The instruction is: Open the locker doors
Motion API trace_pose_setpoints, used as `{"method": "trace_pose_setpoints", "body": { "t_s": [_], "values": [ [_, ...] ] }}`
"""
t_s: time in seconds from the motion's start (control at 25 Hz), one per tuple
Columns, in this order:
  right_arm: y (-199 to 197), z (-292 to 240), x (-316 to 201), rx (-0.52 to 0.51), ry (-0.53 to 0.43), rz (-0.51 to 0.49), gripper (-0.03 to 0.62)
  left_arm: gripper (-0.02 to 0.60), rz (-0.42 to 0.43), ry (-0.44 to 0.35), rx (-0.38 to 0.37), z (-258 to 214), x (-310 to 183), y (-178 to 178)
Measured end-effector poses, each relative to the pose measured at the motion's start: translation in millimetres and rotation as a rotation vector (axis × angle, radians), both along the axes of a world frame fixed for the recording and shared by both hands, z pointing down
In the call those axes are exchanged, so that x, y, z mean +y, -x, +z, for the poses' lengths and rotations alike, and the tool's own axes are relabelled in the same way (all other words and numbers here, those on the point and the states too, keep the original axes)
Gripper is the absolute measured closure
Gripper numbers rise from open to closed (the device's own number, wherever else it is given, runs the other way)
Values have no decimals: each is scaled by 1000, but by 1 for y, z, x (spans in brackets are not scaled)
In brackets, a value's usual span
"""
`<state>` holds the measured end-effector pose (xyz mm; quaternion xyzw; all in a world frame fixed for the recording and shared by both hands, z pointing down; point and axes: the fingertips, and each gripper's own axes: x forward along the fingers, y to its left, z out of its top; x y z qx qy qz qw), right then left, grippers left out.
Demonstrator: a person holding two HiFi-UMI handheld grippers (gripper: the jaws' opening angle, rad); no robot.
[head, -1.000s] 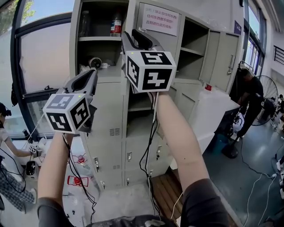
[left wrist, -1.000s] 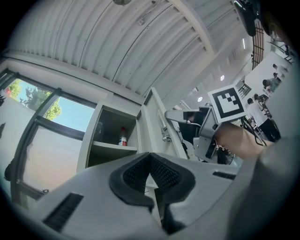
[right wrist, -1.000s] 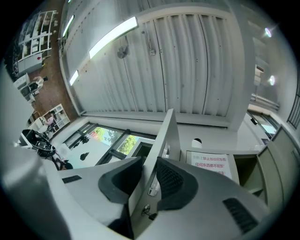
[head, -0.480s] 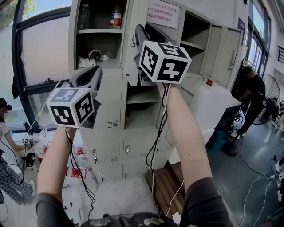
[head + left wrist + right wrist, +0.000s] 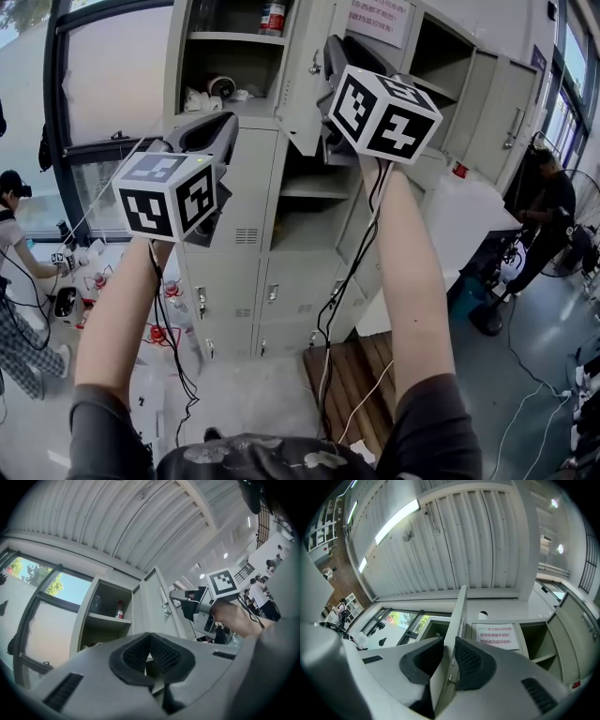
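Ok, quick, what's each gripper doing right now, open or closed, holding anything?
Left gripper: closed, nothing in it.
Right gripper: jaws have just been closing, clamped on the edge of the locker door.

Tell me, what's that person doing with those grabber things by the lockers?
A person is opening grey lockers with a gripper in each hand. The right gripper has jaws that have just been closing and now pinch the edge of an upper locker door, which stands swung partly open. The left gripper is shut on nothing, held up in front of the lockers. Several lower doors are shut.
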<state>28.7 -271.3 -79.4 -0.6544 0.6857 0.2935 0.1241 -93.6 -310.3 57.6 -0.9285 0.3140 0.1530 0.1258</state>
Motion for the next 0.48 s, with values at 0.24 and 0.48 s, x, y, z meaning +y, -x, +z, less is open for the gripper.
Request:
{"method": "trace_pose_setpoints", "body": {
  "t_s": [0.24, 0.48],
  "values": [
    [-4, 15, 9, -4, 7, -37, 425, 572, 2, 5, 33, 10, 13, 6],
    [-8, 54, 32, 13, 54, -61, 379, 572, -49, 5, 33, 37, 32, 16]
  ]
}}
